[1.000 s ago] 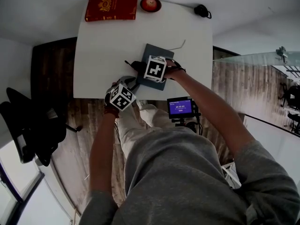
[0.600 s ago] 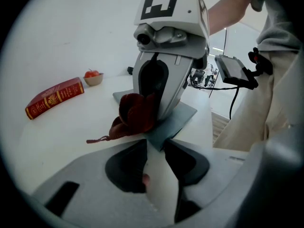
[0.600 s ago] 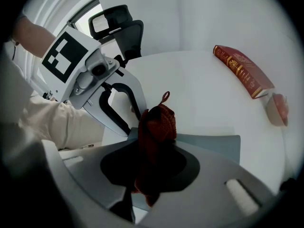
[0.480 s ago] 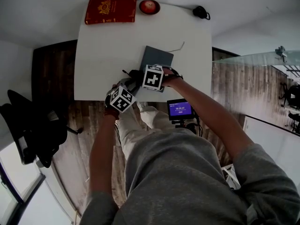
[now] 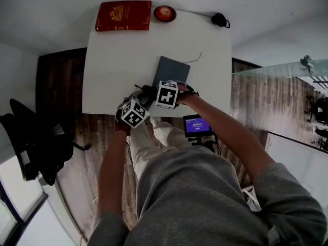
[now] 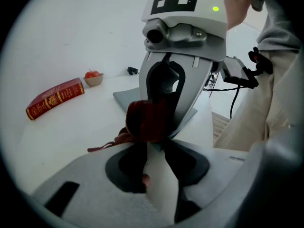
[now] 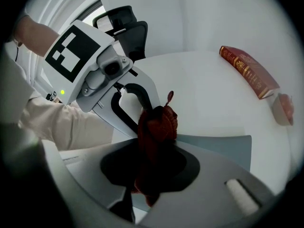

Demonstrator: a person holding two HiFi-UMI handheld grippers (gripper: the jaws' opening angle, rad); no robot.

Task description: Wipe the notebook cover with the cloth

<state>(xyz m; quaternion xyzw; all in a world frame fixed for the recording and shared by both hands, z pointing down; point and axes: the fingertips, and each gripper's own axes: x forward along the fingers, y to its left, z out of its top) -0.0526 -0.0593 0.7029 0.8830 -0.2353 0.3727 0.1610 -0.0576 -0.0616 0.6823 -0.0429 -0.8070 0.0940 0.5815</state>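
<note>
A grey notebook [image 5: 171, 69] lies flat near the middle of the white table [image 5: 113, 65]. My right gripper [image 5: 154, 92] stands steeply over its near end, shut on a bunched dark red cloth [image 7: 156, 125] that rests on the cover [image 7: 223, 146]. In the left gripper view the cloth [image 6: 147, 120] hangs under the right gripper's fingers at the notebook's near corner [image 6: 126, 96]. My left gripper [image 5: 141, 100] sits at the table's near edge, tips close to that corner. Its jaws stand apart with only white table showing between them [image 6: 154, 146].
A red hardback book [image 5: 123, 15] and a small bowl with an apple [image 5: 165, 13] lie at the table's far edge, a black object [image 5: 220, 20] at the far right corner. A small lit screen on a stand [image 5: 197, 123] is below the near edge, an office chair [image 5: 36, 137] at left.
My right gripper has slid the cloth along the cover toward the notebook's near end, closer to the left gripper. The left gripper has stayed where it was.
</note>
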